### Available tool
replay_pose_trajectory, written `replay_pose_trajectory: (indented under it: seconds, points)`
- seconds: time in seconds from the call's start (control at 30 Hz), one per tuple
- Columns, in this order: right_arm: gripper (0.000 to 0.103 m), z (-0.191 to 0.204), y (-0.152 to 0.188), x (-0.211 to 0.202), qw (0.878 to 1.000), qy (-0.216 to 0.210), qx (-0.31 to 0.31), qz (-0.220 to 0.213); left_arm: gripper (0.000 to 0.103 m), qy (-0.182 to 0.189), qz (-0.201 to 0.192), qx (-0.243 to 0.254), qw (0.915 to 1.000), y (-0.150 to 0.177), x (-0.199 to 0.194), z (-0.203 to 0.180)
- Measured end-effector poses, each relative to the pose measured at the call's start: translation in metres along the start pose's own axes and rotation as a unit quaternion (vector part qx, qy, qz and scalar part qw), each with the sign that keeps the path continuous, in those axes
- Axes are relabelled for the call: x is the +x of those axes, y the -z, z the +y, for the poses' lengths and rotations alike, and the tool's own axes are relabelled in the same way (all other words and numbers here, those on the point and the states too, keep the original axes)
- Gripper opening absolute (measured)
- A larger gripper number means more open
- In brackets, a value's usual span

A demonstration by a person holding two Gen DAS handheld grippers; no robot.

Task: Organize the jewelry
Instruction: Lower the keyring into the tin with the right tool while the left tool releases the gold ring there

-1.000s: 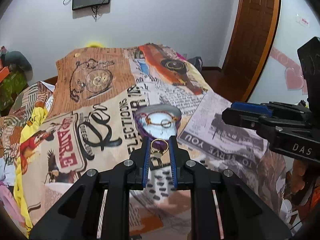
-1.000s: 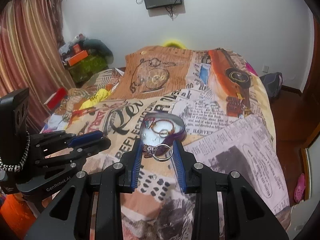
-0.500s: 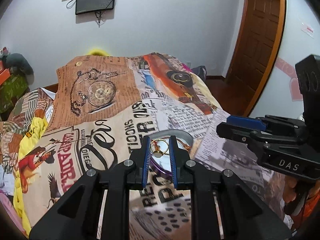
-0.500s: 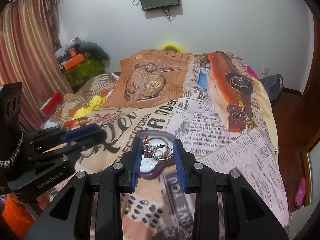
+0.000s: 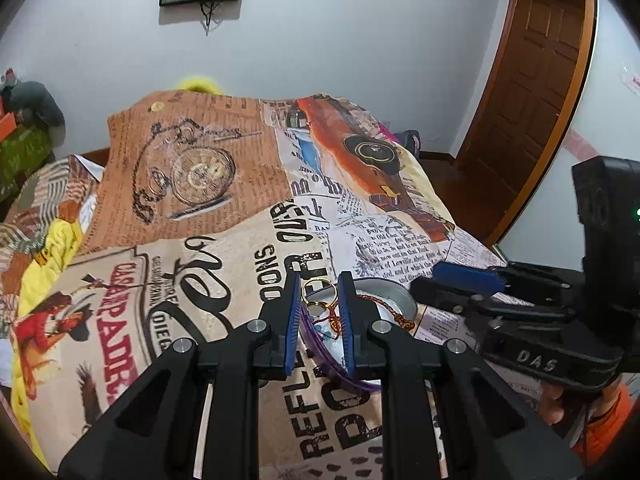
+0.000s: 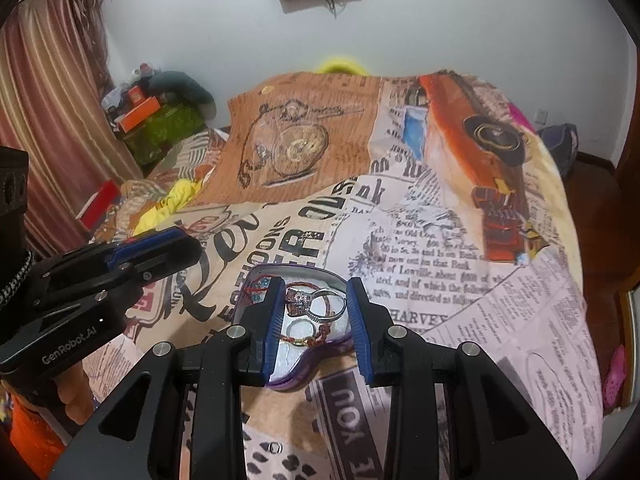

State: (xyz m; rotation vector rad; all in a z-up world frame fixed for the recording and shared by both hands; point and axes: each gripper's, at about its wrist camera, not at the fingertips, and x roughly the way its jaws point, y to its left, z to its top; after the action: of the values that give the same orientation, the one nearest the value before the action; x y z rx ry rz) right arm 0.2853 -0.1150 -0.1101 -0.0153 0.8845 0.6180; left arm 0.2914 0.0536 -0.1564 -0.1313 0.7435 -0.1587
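Note:
A purple-rimmed jewelry box [image 6: 296, 276] with a white lining lies on the printed bedspread; it also shows in the left wrist view [image 5: 384, 296]. A red cord bracelet [image 6: 308, 334] and a small ring [image 6: 298, 325] lie inside it. My left gripper [image 5: 319, 292] is shut on a gold ring [image 5: 317, 289] and holds it over the box's left part. My right gripper [image 6: 316, 298] is shut on a silver stone ring [image 6: 316, 302] and holds it over the box's middle.
The bedspread [image 6: 440, 240] covers the bed, dropping off at the right edge. A small item [image 6: 273, 447] lies on the spread near the front. Clutter and a curtain [image 6: 48, 120] stand at the left, a wooden door [image 5: 536, 92] at the right.
Both grippers have moved forward with their rings, from in front of the box to over it. The box now lies under the fingertips.

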Motion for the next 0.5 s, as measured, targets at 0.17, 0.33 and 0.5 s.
replay_pose_trajectory:
  seconds: [0.17,0.33,0.5]
  points:
    - [0.028,0.006,0.001,0.017,1.0,-0.001,-0.018,0.022,0.017,0.012,0.017,-0.01,0.9997,0.001,0.015,0.005]
    - [0.028,0.008,0.002,0.029,0.999,-0.008,-0.029,0.039,0.017,0.022,0.034,-0.023,0.9989,0.005,0.026,0.01]
    - [0.028,0.014,0.006,0.033,0.997,-0.006,-0.051,0.052,0.017,0.028,0.043,-0.027,0.9983,0.005,0.032,0.011]
